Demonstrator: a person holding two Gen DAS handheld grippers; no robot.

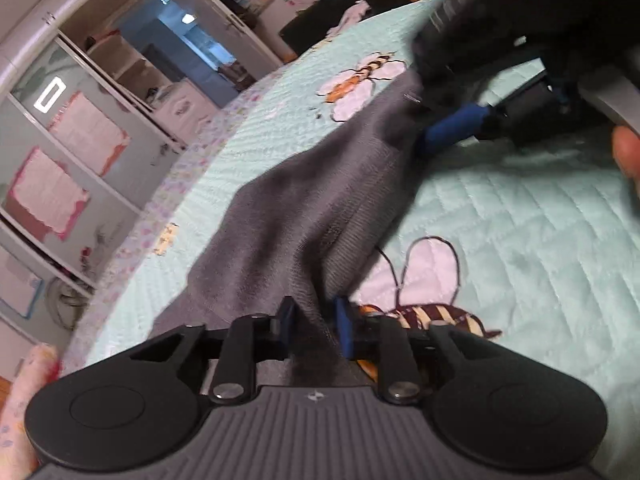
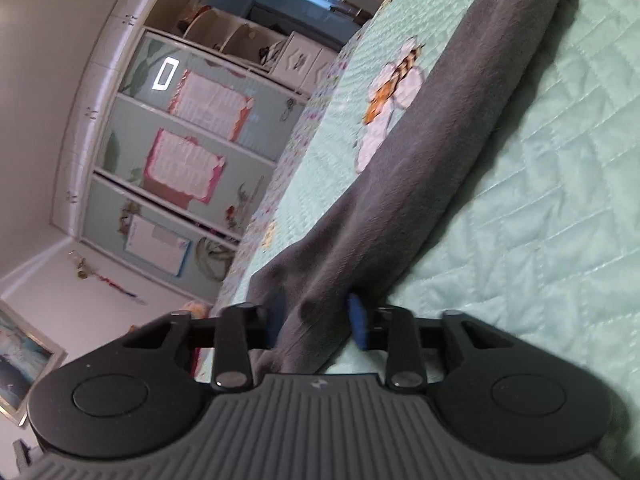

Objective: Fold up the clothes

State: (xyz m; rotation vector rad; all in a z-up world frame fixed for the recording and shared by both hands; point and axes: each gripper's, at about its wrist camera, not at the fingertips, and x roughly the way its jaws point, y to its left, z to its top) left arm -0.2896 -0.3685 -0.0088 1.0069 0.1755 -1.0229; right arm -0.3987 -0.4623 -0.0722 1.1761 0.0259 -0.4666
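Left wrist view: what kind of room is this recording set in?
Most likely a bedroom: a bed with a mint quilted bee-pattern bedspread, a wardrobe with glass-panelled doors beside it, and a grey garment laid out for folding.

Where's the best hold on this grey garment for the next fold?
Probably the near edge, where both tools already pinch it. The grey garment lies as a long flat strip running away across the bedspread, so the left tool and right tool, coming in low from its end, can carry it over.
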